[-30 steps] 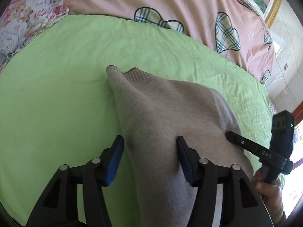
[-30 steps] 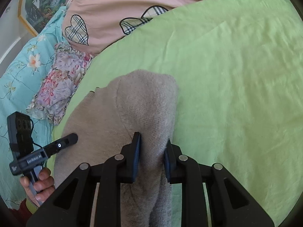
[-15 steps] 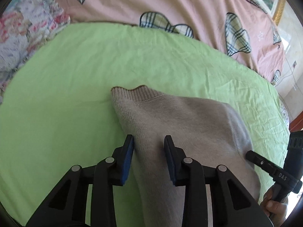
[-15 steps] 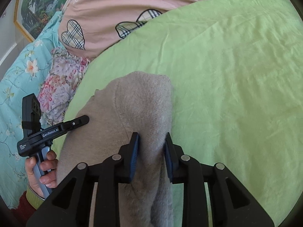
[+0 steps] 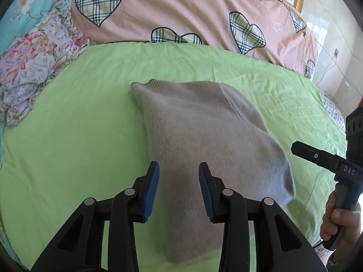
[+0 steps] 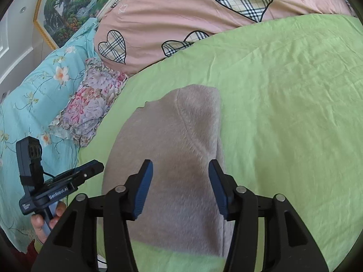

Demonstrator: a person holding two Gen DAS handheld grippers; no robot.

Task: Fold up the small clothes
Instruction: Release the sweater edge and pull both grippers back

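A beige knitted garment [image 5: 199, 136] lies folded on the green sheet [image 5: 68, 136]; it also shows in the right wrist view [image 6: 179, 154]. My left gripper [image 5: 179, 176] is open above its near left part, nothing between the blue pads. My right gripper [image 6: 180, 174] is open above the garment's near end, also empty. The right gripper shows at the right edge of the left wrist view [image 5: 317, 156]. The left gripper shows at the lower left of the right wrist view [image 6: 68, 179].
A pink quilt with plaid hearts [image 5: 181, 13] lies along the far side of the green sheet [image 6: 283, 113]. A floral cushion [image 5: 34, 68] and a turquoise floral cover [image 6: 34, 95] lie at the left. A framed picture [image 6: 74, 4] hangs on the wall.
Both grippers have opened and let go of the garment, which now lies flat on the sheet. Both have drawn back a little from it.
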